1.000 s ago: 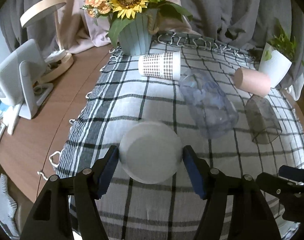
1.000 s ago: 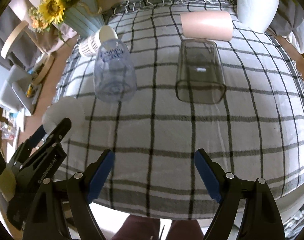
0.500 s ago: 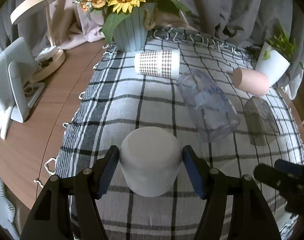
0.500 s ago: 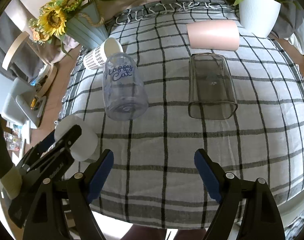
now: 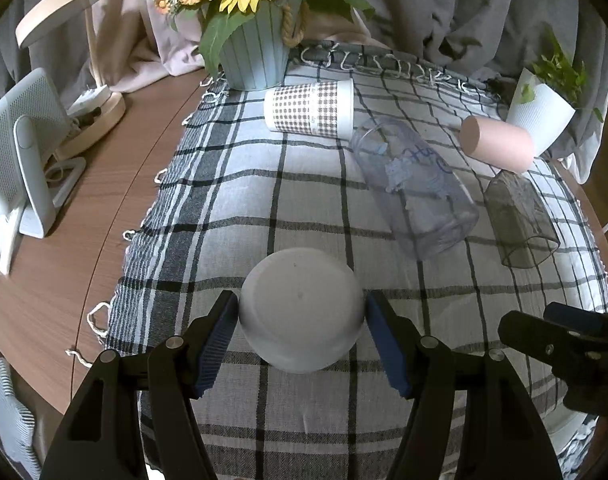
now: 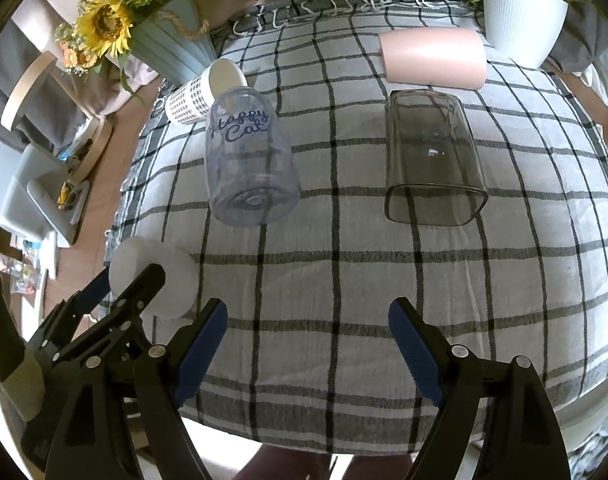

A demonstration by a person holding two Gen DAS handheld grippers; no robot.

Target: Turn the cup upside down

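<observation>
While the left gripper clasps the white cup between its blue pads, the flip looks to be in its closing step: the cup's flat closed base faces up and toward the camera, mouth turned down toward the checked cloth. In the right wrist view the cup sits at the cloth's near left corner, its lower end seemingly at or just above the fabric; contact cannot be confirmed. Right gripper hangs idle over the near edge of the cloth, jaws spread wide, nothing between them. Four other vessels lie on their sides further in: checked paper cup near the far edge by the flower pot, clear bottle mid-cloth, pink cup toward the far right corner, smoky glass near the right edge. Judgement: next move calls for settling the rim level on the cloth, then easing the left pads apart and backing straight off so the cup is not dragged or tipped. Cloth is soft and creased, and the corner is close to the drop; a slow release seems wise.
</observation>
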